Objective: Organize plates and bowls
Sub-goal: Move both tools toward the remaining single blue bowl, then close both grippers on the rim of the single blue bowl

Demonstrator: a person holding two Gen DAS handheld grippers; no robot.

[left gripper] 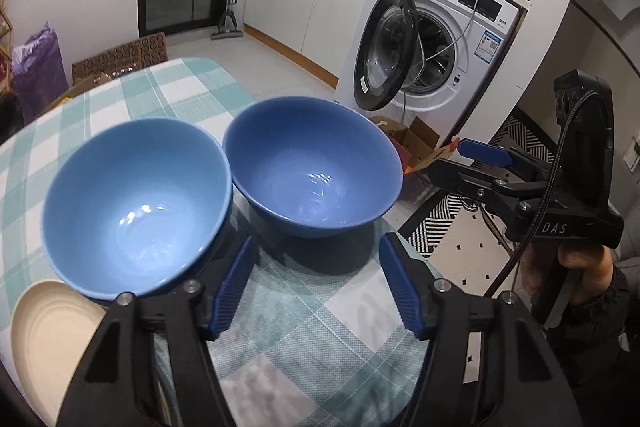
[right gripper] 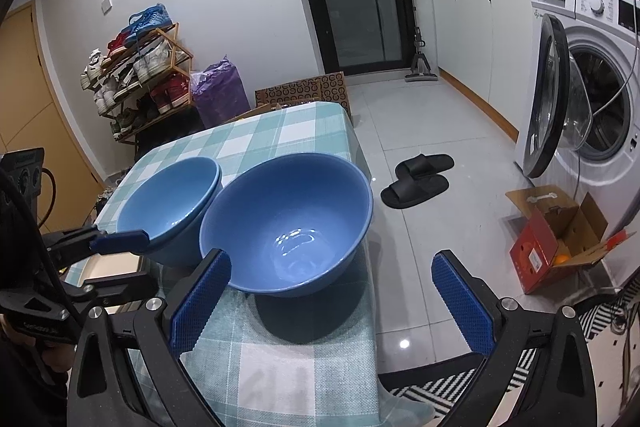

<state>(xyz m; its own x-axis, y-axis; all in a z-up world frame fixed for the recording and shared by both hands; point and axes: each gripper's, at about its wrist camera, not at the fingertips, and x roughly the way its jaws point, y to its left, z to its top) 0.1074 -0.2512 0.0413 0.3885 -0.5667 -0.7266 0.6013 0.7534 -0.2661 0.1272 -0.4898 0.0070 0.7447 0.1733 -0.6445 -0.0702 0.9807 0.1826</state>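
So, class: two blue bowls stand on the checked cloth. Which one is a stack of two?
The lighter bowl, the one beside the cream plate: a second rim shows under its own. The darker bowl stands alone.

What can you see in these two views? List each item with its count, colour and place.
Darker bowl: one, blue, table's right edge.
Lighter bowl: one, perhaps two nested, blue, beside it.
Plate: one, cream, by lighter bowl.
Tablecloth: one, teal-white check, over table.
Washing machine: one, white, door open.
Slippers: pair, black, floor.
Box: one, red, floor.
Shoe rack: one, wooden, far wall.
Left claw: black, blue pads, open.
Right claw: same, open.
Hand: one, on right claw's handle.
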